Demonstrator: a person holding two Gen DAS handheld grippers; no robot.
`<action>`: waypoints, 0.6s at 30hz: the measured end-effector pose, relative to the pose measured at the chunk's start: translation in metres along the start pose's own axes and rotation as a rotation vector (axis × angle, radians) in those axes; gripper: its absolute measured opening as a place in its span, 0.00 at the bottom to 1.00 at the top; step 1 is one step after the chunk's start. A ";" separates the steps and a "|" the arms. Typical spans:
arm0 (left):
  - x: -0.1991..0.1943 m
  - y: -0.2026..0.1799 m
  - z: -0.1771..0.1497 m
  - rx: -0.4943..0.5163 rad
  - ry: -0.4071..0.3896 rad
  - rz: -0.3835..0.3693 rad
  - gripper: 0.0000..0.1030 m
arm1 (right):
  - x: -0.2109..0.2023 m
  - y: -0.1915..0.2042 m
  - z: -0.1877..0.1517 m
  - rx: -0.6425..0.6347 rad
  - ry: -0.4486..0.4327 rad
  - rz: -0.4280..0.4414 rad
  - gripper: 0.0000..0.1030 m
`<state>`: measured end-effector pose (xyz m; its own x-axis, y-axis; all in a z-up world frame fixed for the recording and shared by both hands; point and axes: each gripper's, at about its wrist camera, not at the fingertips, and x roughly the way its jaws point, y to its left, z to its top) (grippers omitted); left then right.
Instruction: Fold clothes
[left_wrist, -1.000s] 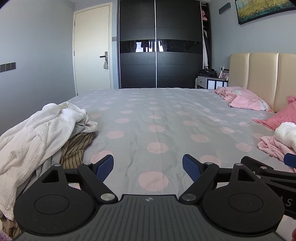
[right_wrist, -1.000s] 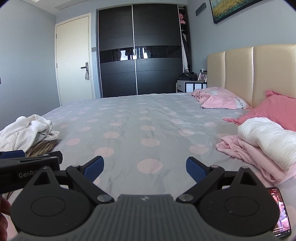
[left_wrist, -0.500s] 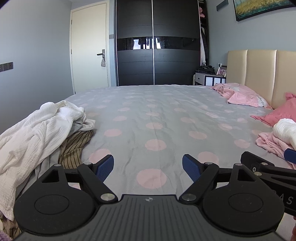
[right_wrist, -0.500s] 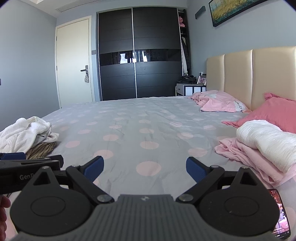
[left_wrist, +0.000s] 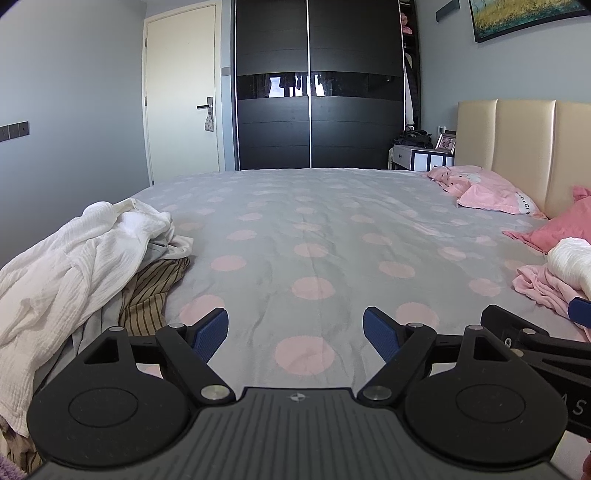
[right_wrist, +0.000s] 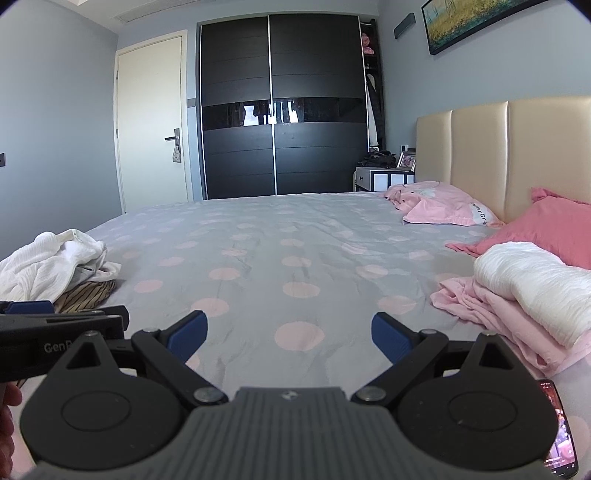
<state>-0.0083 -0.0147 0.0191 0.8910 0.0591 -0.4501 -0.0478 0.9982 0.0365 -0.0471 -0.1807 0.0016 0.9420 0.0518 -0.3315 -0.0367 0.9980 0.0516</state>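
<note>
Both the left tongs (left_wrist: 295, 334) and right tongs (right_wrist: 289, 332) hover wide and empty over the bed (left_wrist: 314, 229), between garments; next, judged, a reach left to the unfolded white garment (left_wrist: 70, 258), opposite the folded stack (right_wrist: 517, 299).

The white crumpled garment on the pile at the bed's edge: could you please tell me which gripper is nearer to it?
Left. The left gripper hovers just beside the white crumpled garment; the right gripper is farther off, with the left gripper between them.
</note>
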 end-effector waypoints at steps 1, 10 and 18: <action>0.000 0.000 0.000 -0.001 0.001 0.000 0.78 | 0.000 0.000 0.000 0.000 0.001 0.001 0.94; -0.001 0.002 0.001 -0.002 0.007 -0.003 0.78 | -0.004 -0.002 0.002 -0.001 0.001 0.005 0.94; 0.000 0.008 0.000 0.015 0.015 -0.008 0.78 | -0.006 -0.002 0.002 -0.017 0.009 0.024 0.94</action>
<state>-0.0089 -0.0070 0.0196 0.8843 0.0517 -0.4640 -0.0342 0.9984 0.0461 -0.0517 -0.1825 0.0050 0.9376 0.0758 -0.3392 -0.0647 0.9969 0.0438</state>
